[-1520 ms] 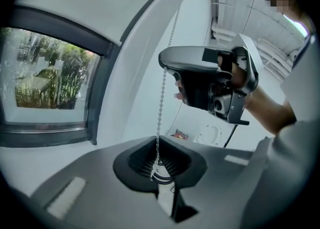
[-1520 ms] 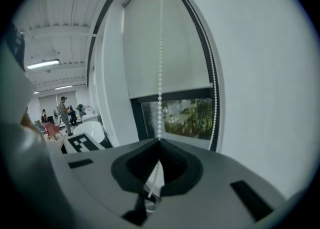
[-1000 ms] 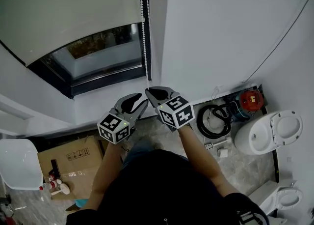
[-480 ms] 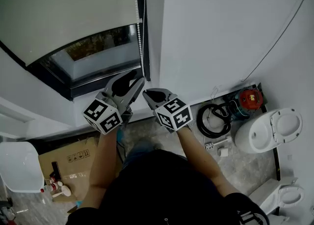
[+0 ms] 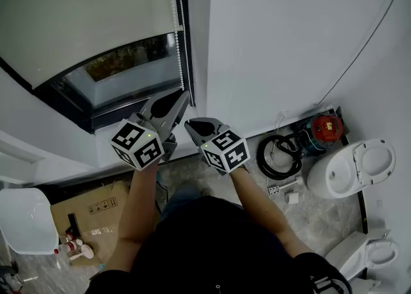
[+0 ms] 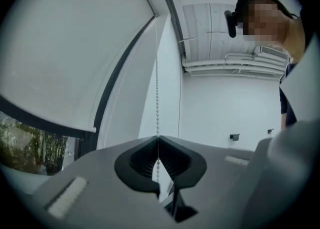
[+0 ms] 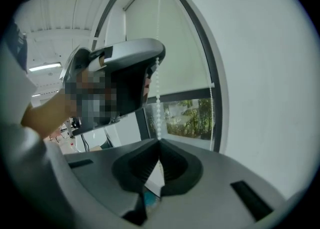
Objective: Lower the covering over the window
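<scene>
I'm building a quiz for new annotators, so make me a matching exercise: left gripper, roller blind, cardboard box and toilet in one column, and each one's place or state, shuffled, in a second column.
Column one
1 left gripper
2 roller blind
3 cardboard box
4 toilet

Column two
A partly down over the window
B on the floor, at the right of the head view
C shut on the bead chain
D on the floor, at the lower left of the head view

Pairs: 1-C, 2-A, 3-D, 4-B.

The left gripper's jaws have just been closing, with the bead chain between them.
</scene>
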Tool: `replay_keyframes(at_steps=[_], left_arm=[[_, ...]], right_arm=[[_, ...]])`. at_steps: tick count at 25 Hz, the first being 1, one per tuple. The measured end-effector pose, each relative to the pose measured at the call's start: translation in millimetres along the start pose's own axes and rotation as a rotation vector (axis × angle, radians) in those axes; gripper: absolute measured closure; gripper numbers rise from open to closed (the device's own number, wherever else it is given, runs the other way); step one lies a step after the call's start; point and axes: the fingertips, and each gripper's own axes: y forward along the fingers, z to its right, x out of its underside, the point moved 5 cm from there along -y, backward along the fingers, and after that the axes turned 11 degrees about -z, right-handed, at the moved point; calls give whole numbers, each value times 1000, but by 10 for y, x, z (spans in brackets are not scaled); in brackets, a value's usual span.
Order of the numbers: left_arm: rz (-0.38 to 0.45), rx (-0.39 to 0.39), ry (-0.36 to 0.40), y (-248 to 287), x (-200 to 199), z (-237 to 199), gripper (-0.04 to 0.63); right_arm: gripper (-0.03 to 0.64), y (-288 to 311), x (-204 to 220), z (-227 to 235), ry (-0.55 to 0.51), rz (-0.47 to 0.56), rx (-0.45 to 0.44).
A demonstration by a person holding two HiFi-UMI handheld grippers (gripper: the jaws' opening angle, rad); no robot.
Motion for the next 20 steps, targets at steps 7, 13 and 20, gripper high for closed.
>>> replay_keyframes(at_steps=[7, 13, 20], left_arm=[[-101, -2, -89, -16, 548, -51, 581], [-160, 13, -156, -27, 880, -42, 583], [-213, 2, -209, -62, 1156, -78, 584]], right_arm=[[603, 221, 463, 37, 62, -128, -33], [603, 319, 740, -42, 44, -234, -48], [603, 420, 937, -117, 0, -349, -58]])
